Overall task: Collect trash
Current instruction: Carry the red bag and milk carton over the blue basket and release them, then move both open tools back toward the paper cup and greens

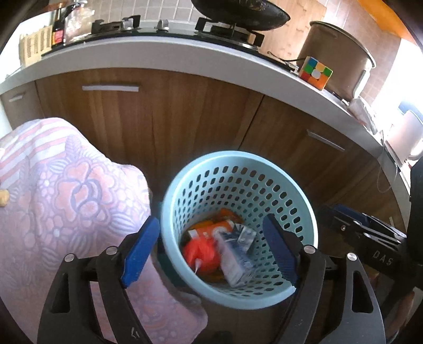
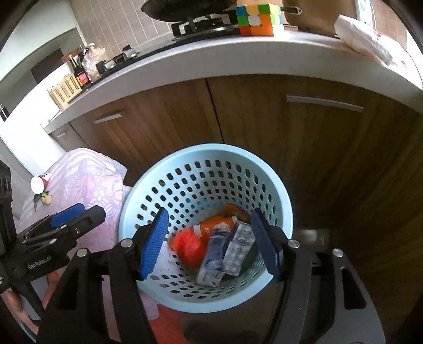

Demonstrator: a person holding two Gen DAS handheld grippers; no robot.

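My left gripper (image 1: 211,251) sits at the bottom of its view with both blue pads spread wide and nothing pinched; its jaws straddle the near rim of the light-blue perforated basket (image 1: 298,195), 1 pad outside the left wall, 1 over the inside. My right gripper (image 2: 208,243) is likewise spread and empty, hovering over the basket mouth in the lower centre of its view.

The trash lies at the basket's bottom: a crumpled red-orange bag (image 2: 187,248), an orange cup (image 2: 216,229) on its side, and 2 flattened cartons (image 2: 224,254), slightly blurred.

At lower left in the left view, a pink floral cloth (image 1: 66,190) covers a low surface just beside the basket; in the right view a tipped paper cup (image 2: 39,182) rests on it at far left.

Behind the basket run brown wooden cabinet doors (image 1: 164,116) with pale bar handles, under a curved grey countertop (image 1: 169,57). Along the top of the frame sit a gas hob with a dark wok (image 1: 240,13), a colour cube (image 1: 316,72) at upper right, and a metal pot (image 1: 338,58) behind it.
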